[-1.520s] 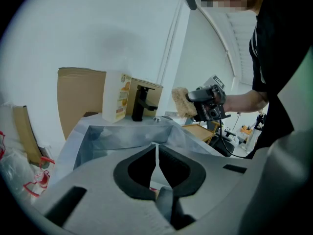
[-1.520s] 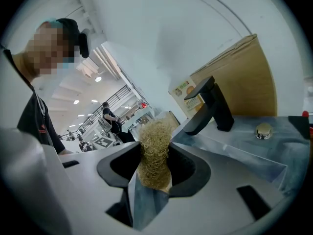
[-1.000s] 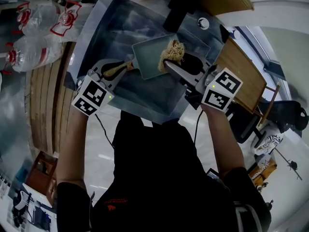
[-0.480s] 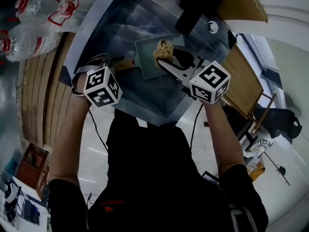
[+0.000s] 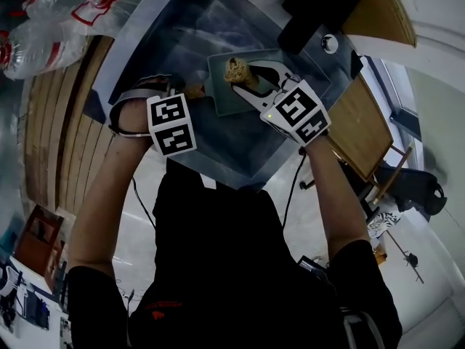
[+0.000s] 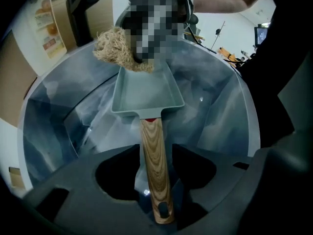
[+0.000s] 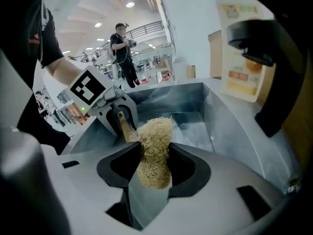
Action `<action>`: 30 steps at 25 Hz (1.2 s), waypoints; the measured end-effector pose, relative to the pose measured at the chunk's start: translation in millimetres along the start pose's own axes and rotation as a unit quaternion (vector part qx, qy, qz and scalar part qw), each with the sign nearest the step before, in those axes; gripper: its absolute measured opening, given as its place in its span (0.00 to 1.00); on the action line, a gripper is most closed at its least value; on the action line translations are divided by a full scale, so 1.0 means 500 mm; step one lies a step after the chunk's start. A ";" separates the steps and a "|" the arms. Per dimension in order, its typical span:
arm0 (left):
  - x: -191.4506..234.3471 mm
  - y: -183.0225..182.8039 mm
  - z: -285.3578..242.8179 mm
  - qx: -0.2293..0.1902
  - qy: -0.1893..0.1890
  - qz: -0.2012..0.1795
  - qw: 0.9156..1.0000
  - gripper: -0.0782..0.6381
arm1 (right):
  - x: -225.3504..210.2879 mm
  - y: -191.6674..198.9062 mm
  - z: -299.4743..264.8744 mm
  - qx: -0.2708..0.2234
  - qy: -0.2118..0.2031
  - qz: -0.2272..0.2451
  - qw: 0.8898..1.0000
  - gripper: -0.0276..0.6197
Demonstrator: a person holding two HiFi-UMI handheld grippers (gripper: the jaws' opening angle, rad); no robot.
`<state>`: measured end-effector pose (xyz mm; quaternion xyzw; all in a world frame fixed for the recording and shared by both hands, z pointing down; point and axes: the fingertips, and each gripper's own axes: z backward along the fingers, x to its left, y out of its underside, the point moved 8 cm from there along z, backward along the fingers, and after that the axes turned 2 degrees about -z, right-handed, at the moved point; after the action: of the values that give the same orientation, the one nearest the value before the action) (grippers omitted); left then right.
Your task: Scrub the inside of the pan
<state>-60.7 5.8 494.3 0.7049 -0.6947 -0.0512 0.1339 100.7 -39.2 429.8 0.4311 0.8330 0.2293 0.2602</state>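
Observation:
A grey-green rectangular pan [image 5: 234, 91] with a wooden handle [image 6: 155, 160] lies in the steel sink [image 5: 167, 46]. My left gripper [image 6: 156, 182] points steeply down over the handle. Its jaws have just been opening; the handle lies between them with a gap on each side. My right gripper [image 7: 154, 163] is shut on a tan fibrous scrubber [image 7: 155, 148]. In the head view the scrubber [image 5: 235, 70] sits over the pan's far end, and the right gripper [image 5: 247, 78] reaches in from the right. In the right gripper view the left gripper [image 7: 116, 112] stands opposite.
Clear plastic bottles [image 5: 43, 38] lie at the sink's left on wooden slats. A wooden board [image 5: 361, 122] stands at the right, a black object [image 5: 314, 11] at the far rim beside a drain [image 5: 330, 43]. A printed carton [image 7: 240, 67] stands behind the sink.
Both grippers have sunk lower into the sink and tipped downward, with the pan going down with them. The left jaws have spread off the handle. The scrubber stays in the right jaws.

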 end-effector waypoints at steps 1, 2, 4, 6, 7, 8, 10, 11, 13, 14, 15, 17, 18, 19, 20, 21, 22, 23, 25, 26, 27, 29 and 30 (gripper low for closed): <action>0.000 0.000 -0.003 0.006 0.001 0.001 1.000 0.40 | 0.001 0.000 -0.008 0.012 0.000 0.014 1.000 0.31; 0.001 0.000 -0.005 0.012 0.002 0.003 1.000 0.40 | 0.001 0.000 -0.018 0.026 0.001 0.029 0.999 0.31; 0.003 0.000 -0.009 0.022 0.001 0.005 1.000 0.40 | 0.001 0.003 -0.039 0.055 0.001 0.064 0.996 0.31; 0.006 0.001 -0.012 0.029 -0.002 0.005 1.000 0.39 | -0.001 0.007 -0.064 0.084 -0.001 0.098 0.992 0.31; 0.008 0.001 -0.014 0.032 -0.003 0.007 0.999 0.38 | -0.003 0.010 -0.076 0.097 -0.002 0.110 0.989 0.31; 0.010 0.001 -0.015 0.035 -0.002 0.009 0.999 0.37 | -0.005 0.013 -0.087 0.108 -0.002 0.121 0.987 0.31; 0.011 0.001 -0.019 0.040 0.002 0.014 0.999 0.37 | -0.010 0.021 -0.106 0.128 -0.001 0.140 0.982 0.31; 0.011 0.001 -0.020 0.043 0.005 0.014 0.999 0.36 | -0.012 0.024 -0.114 0.137 0.000 0.148 0.979 0.31; 0.011 0.001 -0.022 0.046 0.009 0.015 0.999 0.35 | -0.015 0.027 -0.127 0.152 0.001 0.164 0.975 0.31; 0.011 0.001 -0.023 0.047 0.010 0.016 0.999 0.35 | -0.016 0.029 -0.133 0.158 0.001 0.171 0.973 0.31; 0.011 0.001 -0.023 0.047 0.011 0.017 0.999 0.35 | -0.016 0.030 -0.139 0.164 0.000 0.176 0.970 0.31; 0.012 0.001 -0.024 0.047 0.014 0.021 0.999 0.34 | -0.016 0.033 -0.151 0.176 -0.001 0.187 0.966 0.31; 0.012 0.001 -0.025 0.048 0.015 0.022 0.999 0.34 | -0.016 0.035 -0.157 0.181 -0.001 0.192 0.965 0.31; 0.012 0.001 -0.026 0.048 0.016 0.023 0.998 0.34 | -0.016 0.037 -0.162 0.185 0.000 0.196 0.963 0.31; 0.012 0.002 -0.027 0.048 0.017 0.024 0.998 0.34 | -0.017 0.038 -0.166 0.187 0.001 0.199 0.962 0.31; 0.013 0.002 -0.027 0.048 0.019 0.025 0.998 0.34 | -0.018 0.037 -0.169 0.188 0.002 0.199 0.962 0.31; 0.013 0.002 -0.027 0.048 0.020 0.027 0.998 0.34 | -0.020 0.036 -0.171 0.188 0.003 0.198 0.962 0.31; 0.014 0.002 -0.026 0.048 0.022 0.028 0.998 0.34 | -0.022 0.035 -0.172 0.189 0.004 0.197 0.962 0.31; 0.015 0.002 -0.026 0.046 0.025 0.030 0.998 0.34 | -0.025 0.034 -0.175 0.193 0.004 0.197 0.961 0.31; 0.015 0.002 -0.027 0.046 0.026 0.031 0.998 0.34 | -0.026 0.034 -0.177 0.196 0.003 0.199 0.960 0.31; 0.015 0.002 -0.027 0.045 0.027 0.033 0.998 0.34 | -0.025 0.035 -0.179 0.200 0.001 0.201 0.959 0.31; 0.016 0.002 -0.028 0.044 0.030 0.037 0.998 0.33 | -0.025 0.039 -0.184 0.208 -0.003 0.206 0.956 0.30; 0.016 0.002 -0.029 0.044 0.031 0.039 0.998 0.33 | -0.025 0.040 -0.186 0.210 -0.005 0.207 0.955 0.30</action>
<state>-57.9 -0.4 509.1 0.6840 -0.7186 0.0065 0.1258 60.1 -53.9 515.4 0.6402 0.7536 0.0956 0.1146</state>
